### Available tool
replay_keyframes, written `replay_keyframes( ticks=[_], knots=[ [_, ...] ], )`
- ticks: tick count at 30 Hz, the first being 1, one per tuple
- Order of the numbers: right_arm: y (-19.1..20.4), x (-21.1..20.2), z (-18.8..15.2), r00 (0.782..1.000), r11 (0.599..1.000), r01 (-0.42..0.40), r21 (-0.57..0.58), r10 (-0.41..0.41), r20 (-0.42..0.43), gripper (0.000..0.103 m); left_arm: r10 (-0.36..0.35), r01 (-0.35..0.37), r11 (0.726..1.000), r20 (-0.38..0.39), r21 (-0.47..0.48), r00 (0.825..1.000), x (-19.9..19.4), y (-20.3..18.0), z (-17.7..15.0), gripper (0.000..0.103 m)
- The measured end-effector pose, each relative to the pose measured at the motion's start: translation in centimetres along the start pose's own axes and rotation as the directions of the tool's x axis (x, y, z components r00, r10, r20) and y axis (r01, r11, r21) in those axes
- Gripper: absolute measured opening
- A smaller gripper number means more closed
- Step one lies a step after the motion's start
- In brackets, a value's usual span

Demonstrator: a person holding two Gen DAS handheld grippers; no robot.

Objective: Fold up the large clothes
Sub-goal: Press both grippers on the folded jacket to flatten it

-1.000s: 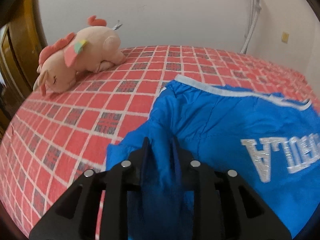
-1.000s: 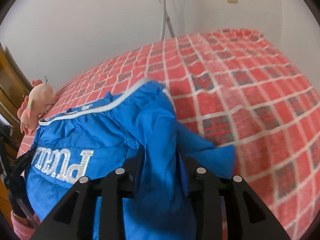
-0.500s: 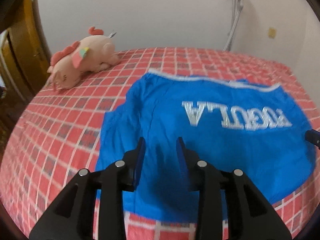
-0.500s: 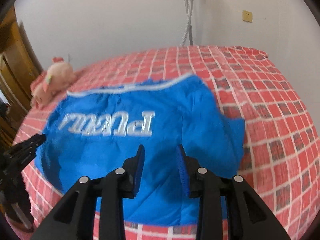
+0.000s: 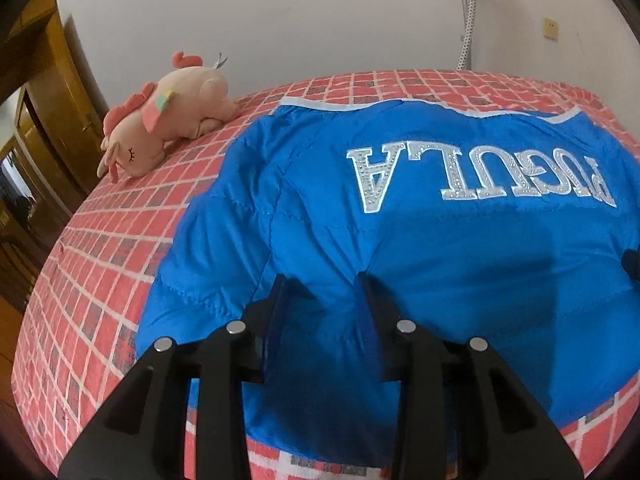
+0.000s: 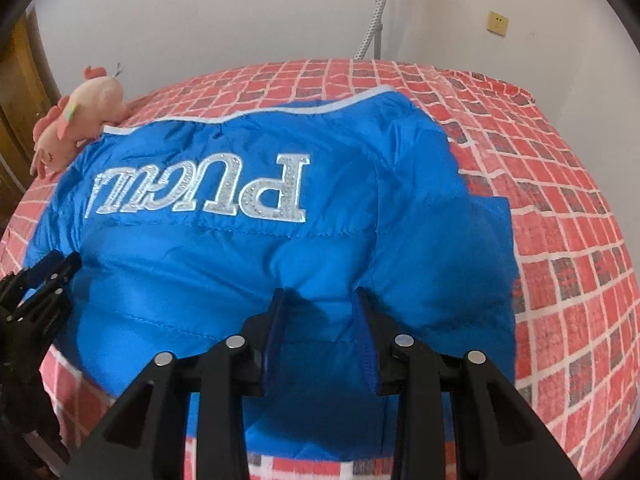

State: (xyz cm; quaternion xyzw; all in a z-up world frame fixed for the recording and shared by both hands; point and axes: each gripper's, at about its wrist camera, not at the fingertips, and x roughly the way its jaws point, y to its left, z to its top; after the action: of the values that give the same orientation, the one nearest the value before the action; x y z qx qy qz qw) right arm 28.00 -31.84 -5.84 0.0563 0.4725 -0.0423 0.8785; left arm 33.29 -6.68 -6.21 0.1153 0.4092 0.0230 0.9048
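Since a second ago both grippers have let go of the sleeve folds they were pinching and pulled back toward the near edge, so the blue quilted puffer jacket (image 5: pixel 420 216) now lies spread flat with both sleeves folded in. It covers the middle of the red plaid bed cover (image 5: pixel 100 264), its silver rhinestone lettering (image 5: pixel 480 180) reading upside down and its pale-trimmed hem at twelve o'clock.

The left gripper (image 5: pixel 322 280) sits at six o'clock in its own view, fingers apart and empty, tips pressed into a dent in the padded fabric near the jacket's left shoulder. The right gripper (image 6: pixel 320 294) does the same on the other side, fingers spread with nothing between them, tips resting on the fabric.

A pink plush animal toy (image 5: pixel 168 116) lies on the cover at ten o'clock, just beside the jacket's far corner. A grey ribbed hose (image 6: pixel 376 8) runs up the white wall at one o'clock.
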Motion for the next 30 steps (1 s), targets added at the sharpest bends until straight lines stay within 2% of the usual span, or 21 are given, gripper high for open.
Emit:
replay_keyframes(
  ticks=[5, 9, 12, 16, 21, 26, 30],
  knots=[
    [-0.1, -0.9, 0.1, 1.0, 1.0, -0.007, 0.011, 0.007, 0.011, 0.033, -0.062, 0.06, 0.997, -0.021, -0.054, 0.998, -0.5, 1.0, 0.2, 0.033],
    [0.2, -4.3, 0.0, 0.997, 0.998, -0.055, 0.002, 0.055, 0.055, 0.033, -0.126, 0.125, 0.988, -0.007, -0.086, 0.992, -3.0, 2.1, 0.4, 0.034],
    [0.5, -5.2, -0.6, 0.996, 0.997, -0.081, -0.002, 0.081, 0.041, 0.033, -0.144, 0.142, 0.986, -0.011, -0.083, 0.99, -4.0, 2.2, 0.2, 0.034],
    [0.8, -3.3, -1.4, 0.997, 0.997, -0.073, -0.007, 0.073, -0.016, 0.033, -0.146, 0.142, 0.988, -0.064, -0.064, 0.987, -2.1, 1.6, -0.7, 0.034],
    [0.3, -0.9, -1.6, 0.995, 0.996, -0.09, 0.002, 0.09, -0.035, 0.033, -0.144, 0.142, 0.989, -0.063, -0.039, 0.988, -0.7, 1.3, -1.2, 0.035],
    [0.7, -0.6, -1.9, 0.997, 0.998, -0.067, -0.003, 0.066, -0.027, 0.033, -0.14, 0.137, 0.989, -0.066, -0.048, 0.988, -0.5, 1.2, -1.3, 0.034],
    [0.3, -1.7, -1.5, 0.996, 0.996, -0.092, 0.016, 0.092, -0.022, 0.035, -0.146, 0.142, 0.988, -0.073, -0.053, 0.987, -1.2, 1.8, -0.7, 0.035]
  ],
)
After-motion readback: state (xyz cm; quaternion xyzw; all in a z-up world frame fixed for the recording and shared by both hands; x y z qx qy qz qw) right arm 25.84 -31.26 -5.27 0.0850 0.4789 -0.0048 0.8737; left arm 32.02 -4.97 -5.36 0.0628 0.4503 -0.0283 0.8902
